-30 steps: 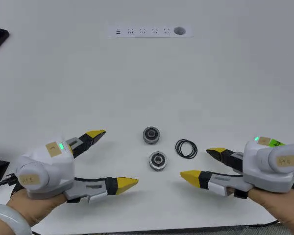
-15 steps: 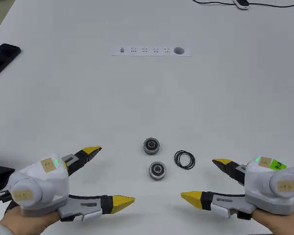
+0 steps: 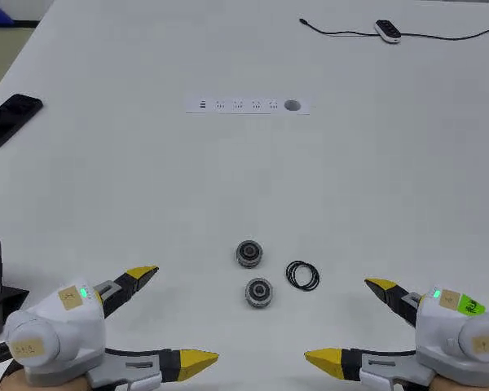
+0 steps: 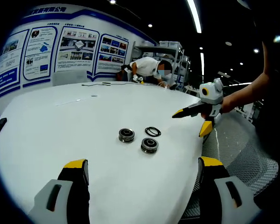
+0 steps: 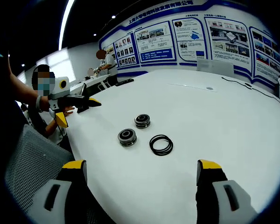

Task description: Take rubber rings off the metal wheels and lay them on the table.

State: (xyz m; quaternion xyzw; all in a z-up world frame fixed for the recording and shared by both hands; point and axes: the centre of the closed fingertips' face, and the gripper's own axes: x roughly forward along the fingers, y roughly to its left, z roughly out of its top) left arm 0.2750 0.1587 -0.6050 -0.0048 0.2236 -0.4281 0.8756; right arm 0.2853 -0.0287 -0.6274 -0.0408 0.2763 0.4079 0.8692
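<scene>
Left gripper point(image 3: 181, 314) and right gripper point(image 3: 342, 319) farther from wheels point(image 3: 259, 292), jaws spread wide, empty.

White table point(image 3: 147, 187), poster wall point(image 5: 191, 37) bkgd

Open table point(image 3: 147, 187) around metal wheels point(image 3: 249, 253) and rubber rings point(image 3: 302, 275), power strip point(image 3: 248, 105) well behind

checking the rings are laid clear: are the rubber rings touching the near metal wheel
Apart. The head view shows bare white table between the rubber rings and the near metal wheel.
</scene>
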